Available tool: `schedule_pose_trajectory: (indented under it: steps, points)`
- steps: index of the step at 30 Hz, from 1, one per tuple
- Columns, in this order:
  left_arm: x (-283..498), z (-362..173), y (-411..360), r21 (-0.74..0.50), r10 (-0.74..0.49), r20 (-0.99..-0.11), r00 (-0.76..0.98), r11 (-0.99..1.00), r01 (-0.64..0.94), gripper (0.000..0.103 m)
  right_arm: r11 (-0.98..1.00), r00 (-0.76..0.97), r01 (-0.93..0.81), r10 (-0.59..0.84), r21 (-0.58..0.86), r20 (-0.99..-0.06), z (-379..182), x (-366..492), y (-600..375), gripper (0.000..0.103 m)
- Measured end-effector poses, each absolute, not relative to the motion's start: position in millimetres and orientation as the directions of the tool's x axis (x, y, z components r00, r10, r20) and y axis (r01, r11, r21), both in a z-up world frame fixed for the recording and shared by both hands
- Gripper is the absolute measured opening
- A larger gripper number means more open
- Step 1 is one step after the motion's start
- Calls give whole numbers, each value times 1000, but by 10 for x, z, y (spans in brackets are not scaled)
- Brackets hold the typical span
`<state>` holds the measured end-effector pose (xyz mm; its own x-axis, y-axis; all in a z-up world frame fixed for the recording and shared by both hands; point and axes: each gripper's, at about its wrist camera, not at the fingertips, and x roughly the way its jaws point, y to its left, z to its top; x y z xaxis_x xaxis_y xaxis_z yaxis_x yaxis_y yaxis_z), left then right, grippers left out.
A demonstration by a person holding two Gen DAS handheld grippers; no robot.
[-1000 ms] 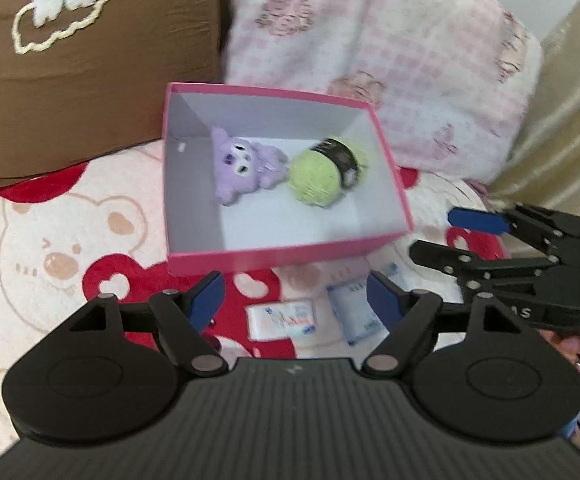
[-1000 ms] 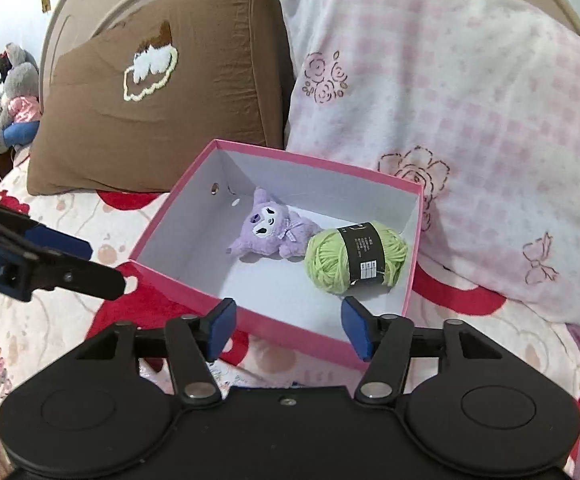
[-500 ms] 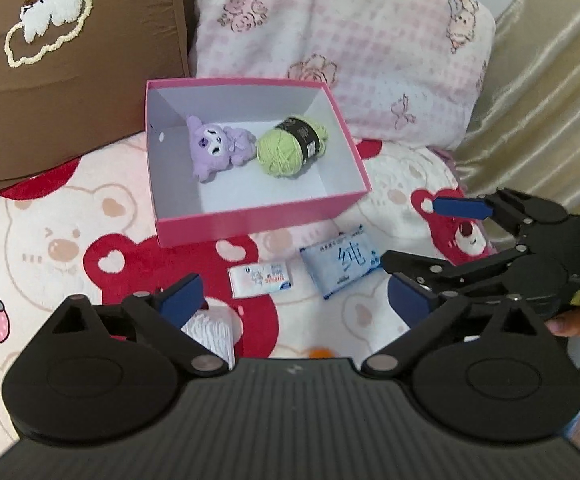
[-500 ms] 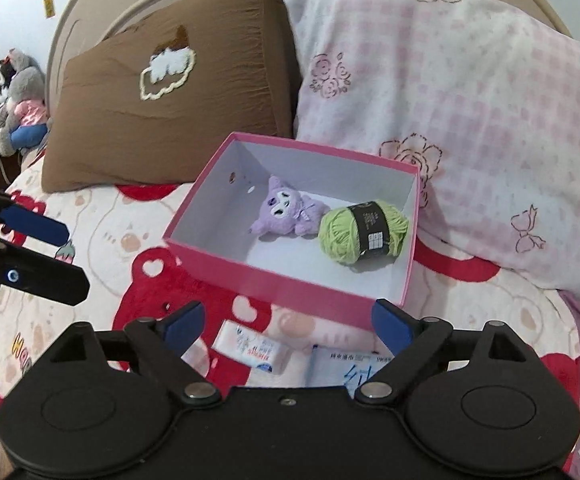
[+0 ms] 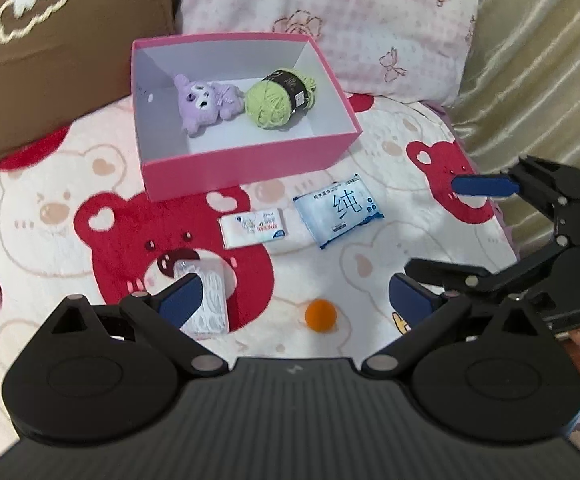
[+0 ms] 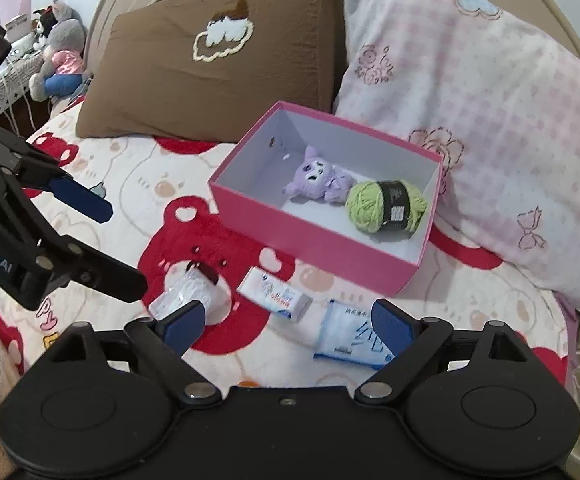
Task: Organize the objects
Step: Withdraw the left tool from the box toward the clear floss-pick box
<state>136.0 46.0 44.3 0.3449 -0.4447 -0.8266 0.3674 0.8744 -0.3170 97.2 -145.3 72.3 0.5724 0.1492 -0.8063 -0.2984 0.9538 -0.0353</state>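
Above the bedspread (image 5: 390, 152), both tools wide, tilted down.

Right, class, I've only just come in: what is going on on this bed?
A person is tidying small things into a pink box with two hand-held grippers. A purple plush toy and a ball of green yarn already lie inside. Three tissue packs and an orange ball remain on the blanket. The left hand-held gripper and the right hand-held gripper have just opened; both are empty.
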Motion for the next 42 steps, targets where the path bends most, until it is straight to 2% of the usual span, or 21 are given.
schedule_pose_trajectory:
  steps: [6, 15, 22, 28, 35, 42]
  points:
    - [1292, 287, 618, -362, -463, -816, 346, 876, 319, 101, 941, 546, -336, 174, -25, -819, 635, 862, -1383, 92]
    - [1252, 152, 793, -333, -429, -817, 384, 896, 292, 101, 892, 474, -452, 244, 4, -846, 500, 786, -1174, 92]
    - [1247, -83, 892, -391, -458, -813, 359, 887, 246, 100, 844, 413, -536, 288, 24, -864, 332, 827, -954, 92]
    - [1211, -177, 902, -457, -518, -776, 361, 855, 244, 100, 815, 380, -575, 335, 63, -862, 195, 857, -834, 92]
    - [1216, -453, 900, -460, -505, -789, 349, 863, 209, 99, 781, 383, -622, 361, 51, -850, 95, 854, -703, 92]
    - [1245, -716, 1094, -505, -511, -790, 339, 856, 114, 99, 766, 300, -635, 361, 97, -883, -213, 1041, -596, 92]
